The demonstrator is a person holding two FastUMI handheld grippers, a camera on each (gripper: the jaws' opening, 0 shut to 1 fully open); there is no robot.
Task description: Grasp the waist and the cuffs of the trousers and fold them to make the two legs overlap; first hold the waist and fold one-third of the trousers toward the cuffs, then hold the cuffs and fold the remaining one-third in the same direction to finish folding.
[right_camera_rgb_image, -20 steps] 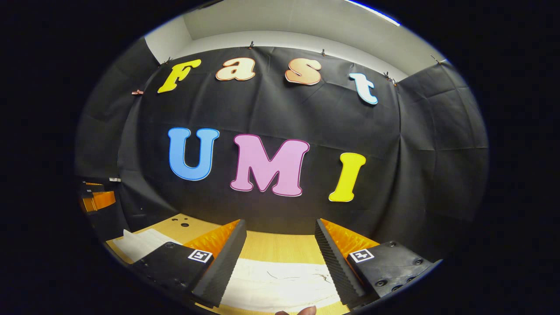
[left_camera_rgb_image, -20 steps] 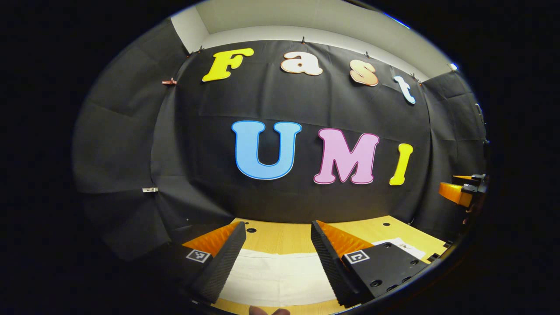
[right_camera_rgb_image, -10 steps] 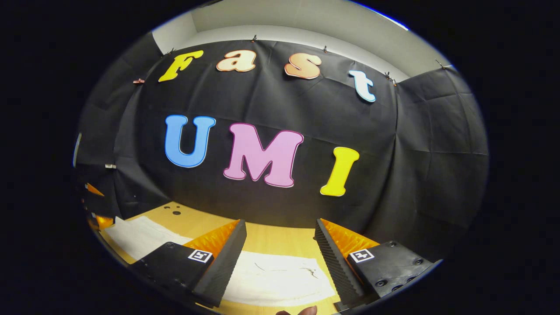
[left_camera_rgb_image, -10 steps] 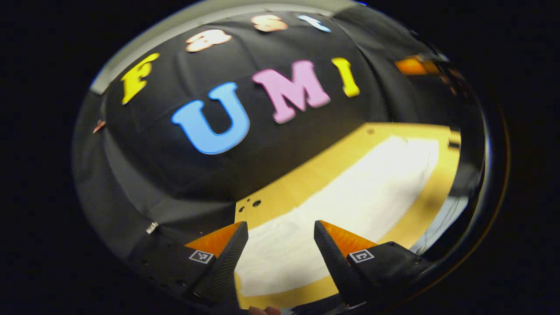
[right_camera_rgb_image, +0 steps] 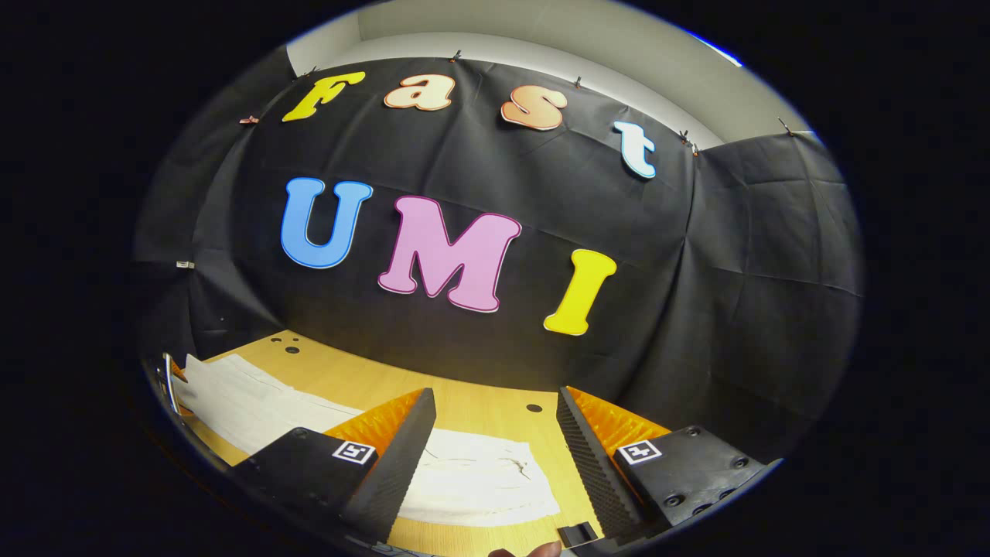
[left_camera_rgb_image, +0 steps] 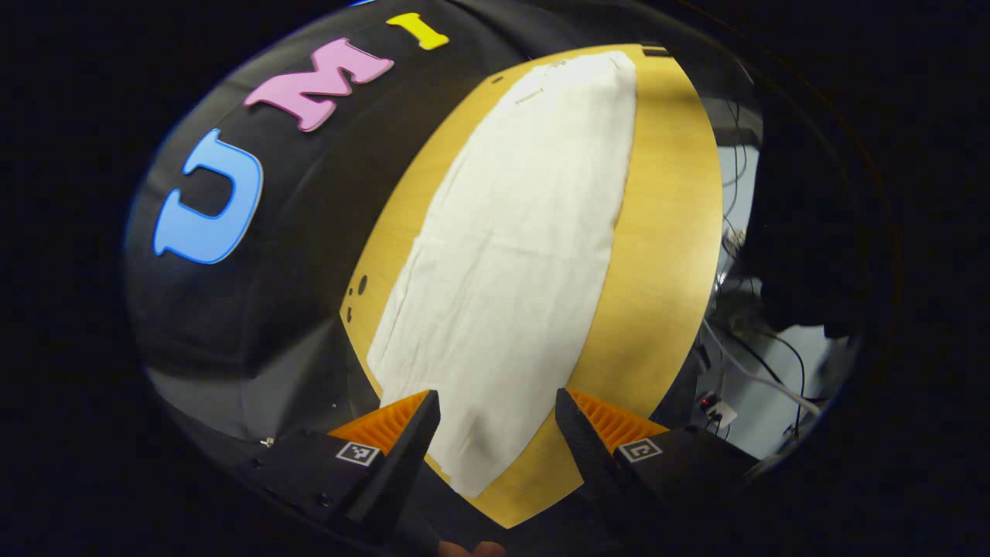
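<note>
White trousers (left_camera_rgb_image: 510, 255) lie flat as one long strip on the wooden table (left_camera_rgb_image: 665, 232). In the left gripper view they run from just under my fingers to the table's far end. My left gripper (left_camera_rgb_image: 495, 402) hovers open above their near end, touching nothing. In the right gripper view one end of the trousers (right_camera_rgb_image: 479, 480) lies between and below the fingers, with a thin dark mark on the cloth near its edge. The right gripper (right_camera_rgb_image: 495, 398) is open above that end and holds nothing. The strip continues to the left (right_camera_rgb_image: 232, 394).
The black booth wall (right_camera_rgb_image: 479, 348) stands close behind the table (right_camera_rgb_image: 371, 379). Small holes (left_camera_rgb_image: 360, 286) dot the tabletop near the wall. Beyond the table's front edge in the left gripper view, cables (left_camera_rgb_image: 742, 363) hang over a pale floor.
The left gripper has swung down and rolled, from facing the wall to looking along the trousers. The right gripper has turned slightly, so more table and cloth show. Both stay open.
</note>
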